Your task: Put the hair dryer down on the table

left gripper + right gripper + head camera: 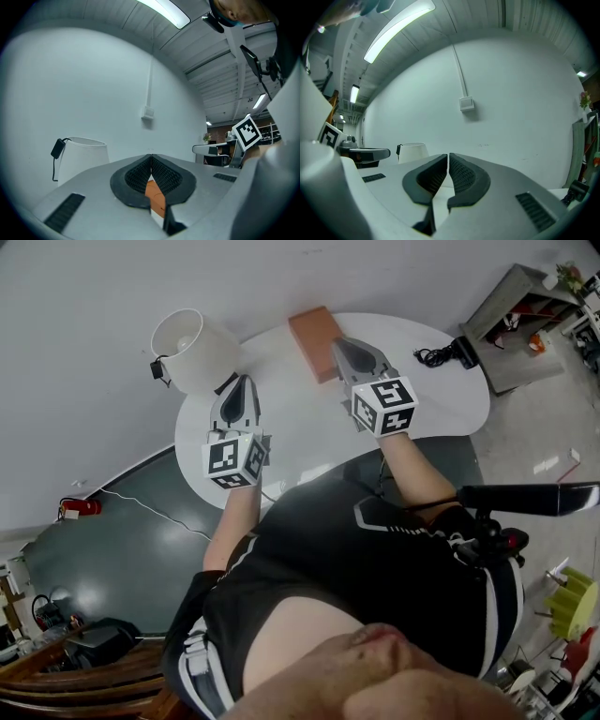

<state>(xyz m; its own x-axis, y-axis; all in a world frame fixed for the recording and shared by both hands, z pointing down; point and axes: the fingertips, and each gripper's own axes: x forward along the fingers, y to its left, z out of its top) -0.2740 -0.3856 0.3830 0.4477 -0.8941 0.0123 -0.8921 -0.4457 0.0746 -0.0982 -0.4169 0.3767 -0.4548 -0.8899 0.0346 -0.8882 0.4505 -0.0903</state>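
- Right gripper (pixel 448 159): its jaws are pressed together with nothing between them. It hovers above the white worktop (pixel 412 418), beside a brick-coloured box (pixel 314 329).
- Left gripper (pixel 151 161): likewise closed and empty, near the white lampshade (pixel 192 348).
- A small dark object with a coiled cord, probably the hair dryer (pixel 457 352), lies on the worktop's far right end, apart from both grippers.
- It lies to the right gripper's right, so that gripper is nearer. The cord lies on the gripper's side. Its long axis is too small to tell.
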